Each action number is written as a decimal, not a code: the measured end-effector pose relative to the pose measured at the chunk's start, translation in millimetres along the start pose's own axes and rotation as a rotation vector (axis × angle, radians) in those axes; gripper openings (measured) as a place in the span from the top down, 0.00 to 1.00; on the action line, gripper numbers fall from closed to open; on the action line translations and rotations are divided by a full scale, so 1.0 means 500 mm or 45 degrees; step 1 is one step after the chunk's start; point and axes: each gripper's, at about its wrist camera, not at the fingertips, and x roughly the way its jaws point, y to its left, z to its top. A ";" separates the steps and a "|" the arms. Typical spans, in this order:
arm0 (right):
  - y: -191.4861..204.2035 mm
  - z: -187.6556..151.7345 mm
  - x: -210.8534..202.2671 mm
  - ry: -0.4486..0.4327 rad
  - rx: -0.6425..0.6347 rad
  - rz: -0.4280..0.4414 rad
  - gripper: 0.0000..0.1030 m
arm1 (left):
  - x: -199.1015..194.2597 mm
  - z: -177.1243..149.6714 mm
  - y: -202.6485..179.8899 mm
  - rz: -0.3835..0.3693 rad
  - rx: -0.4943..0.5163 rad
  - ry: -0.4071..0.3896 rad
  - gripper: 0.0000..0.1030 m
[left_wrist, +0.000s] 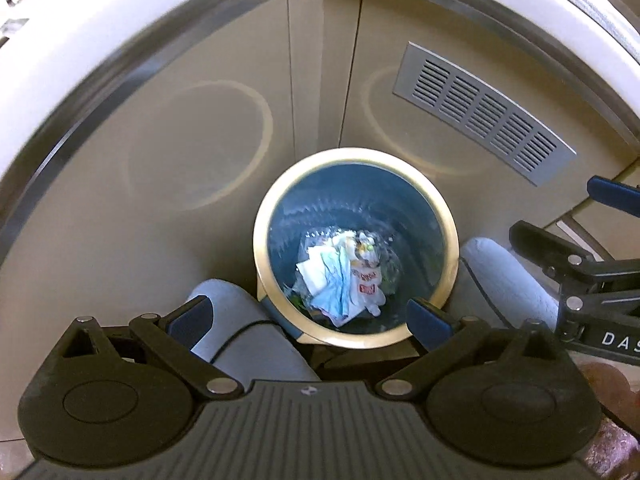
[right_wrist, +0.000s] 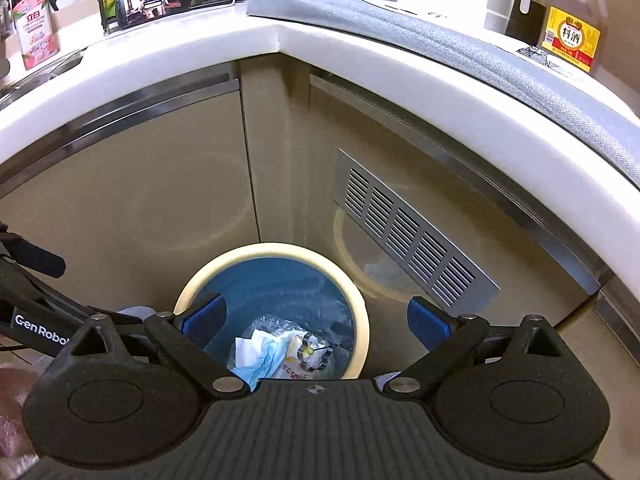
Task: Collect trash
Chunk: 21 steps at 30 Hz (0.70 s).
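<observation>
The left gripper (left_wrist: 310, 318) hangs over the waste bin (left_wrist: 451, 236) with its blue pads spread wide and nothing between them; the right gripper (right_wrist: 316, 318) is likewise splayed and empty, poised just above the same bin's cream rim. Both point down into the opening, which suits a drop: a piece let go from here would fall straight inside. In the left wrist view the right gripper shows at the right edge, close beside the bin.

The collected trash (left_wrist: 340, 276) lies at the bottom of the blue liner: crumpled white paper, a pale blue piece that may be a face mask, and a wrapper with red print, though blur makes these hard to name. The bin stands on the floor, tucked into the corner of the beige cabinets (right_wrist: 120, 200), out of the walkway. The person's slippered feet (left_wrist: 504, 272) flank it. Above, the white counter (right_wrist: 160, 68) carries bottles and a grey mat
</observation>
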 end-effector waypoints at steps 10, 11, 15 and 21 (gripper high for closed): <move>0.002 0.001 0.042 0.099 0.017 0.006 0.05 | 0.045 0.002 -0.005 -0.013 0.002 0.077 0.00; 0.002 0.002 0.047 0.109 0.015 0.007 0.05 | 0.048 0.003 -0.006 -0.010 0.003 0.079 0.00; 0.004 -0.003 0.063 0.147 0.012 0.006 0.05 | 0.061 0.005 -0.011 -0.007 0.016 0.097 0.00; 0.005 -0.003 0.077 0.184 0.015 0.006 0.05 | 0.073 0.009 -0.010 -0.008 0.020 0.125 0.00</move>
